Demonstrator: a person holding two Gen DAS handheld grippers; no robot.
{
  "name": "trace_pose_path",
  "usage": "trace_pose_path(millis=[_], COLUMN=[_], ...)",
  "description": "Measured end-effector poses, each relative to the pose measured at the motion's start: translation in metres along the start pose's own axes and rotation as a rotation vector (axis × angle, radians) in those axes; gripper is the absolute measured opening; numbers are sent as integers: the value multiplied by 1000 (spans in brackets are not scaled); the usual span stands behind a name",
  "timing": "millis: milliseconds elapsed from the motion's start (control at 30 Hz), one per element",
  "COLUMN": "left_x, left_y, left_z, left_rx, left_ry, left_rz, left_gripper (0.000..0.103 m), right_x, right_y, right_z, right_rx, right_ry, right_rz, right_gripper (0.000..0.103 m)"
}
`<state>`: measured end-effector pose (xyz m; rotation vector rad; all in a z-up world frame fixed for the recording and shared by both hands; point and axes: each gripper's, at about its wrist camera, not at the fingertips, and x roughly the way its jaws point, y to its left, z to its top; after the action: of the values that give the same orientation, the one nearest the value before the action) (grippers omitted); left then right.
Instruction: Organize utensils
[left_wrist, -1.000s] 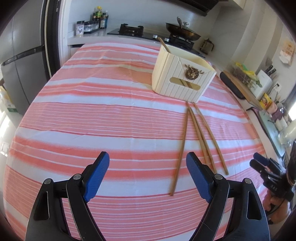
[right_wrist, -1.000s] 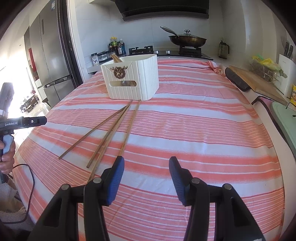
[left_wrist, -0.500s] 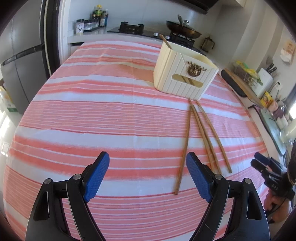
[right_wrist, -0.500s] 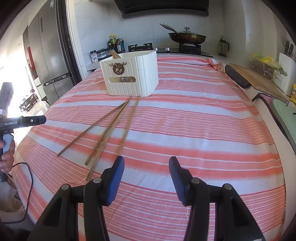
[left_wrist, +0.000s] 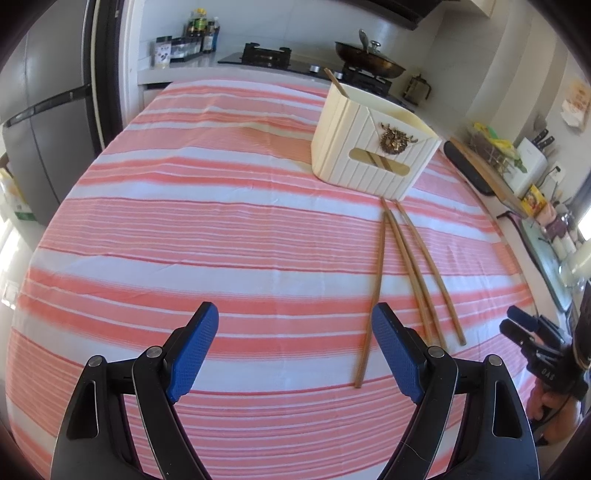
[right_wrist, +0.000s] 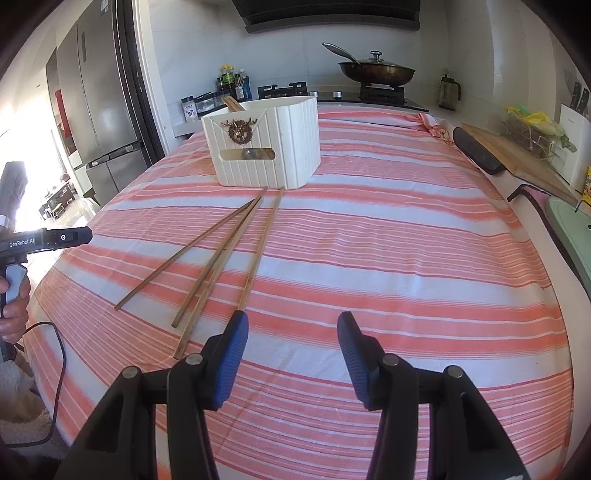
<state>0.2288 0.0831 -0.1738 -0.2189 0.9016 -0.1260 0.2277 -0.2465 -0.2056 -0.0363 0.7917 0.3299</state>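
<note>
Idle hold over the cloth: nothing has moved in the last second; pickup not begun.

Left wrist view: left gripper (left_wrist: 291, 354) jaws wide, empty; chopsticks (left_wrist: 410, 273) lie right of centre, below the white holder (left_wrist: 369, 155).
Right wrist view: right gripper (right_wrist: 291, 354) half-open, empty; chopsticks left of centre.

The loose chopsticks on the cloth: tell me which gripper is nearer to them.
Right, narrowly. The right gripper has its left finger at the chopsticks' near ends; the left gripper sits just left of them. Both are open and empty.
</note>
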Motion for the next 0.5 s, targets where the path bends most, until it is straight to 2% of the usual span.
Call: trace_pose_path(millis=[233, 433, 500], left_x=[4, 20, 30], left_y=[0, -12, -19], left_z=[2, 12, 13], left_rx=[10, 86, 125], left_ry=[15, 55, 77], left_rz=[-2, -29, -37], left_gripper=[86, 86, 86], right_x=[1, 5, 12], right_y=[0, -18, -23], right_z=[-1, 4, 9], right_rx=[1, 65, 95], right_ry=[7, 19, 41], right_rz=[2, -21, 7], right_gripper=[51, 51, 51])
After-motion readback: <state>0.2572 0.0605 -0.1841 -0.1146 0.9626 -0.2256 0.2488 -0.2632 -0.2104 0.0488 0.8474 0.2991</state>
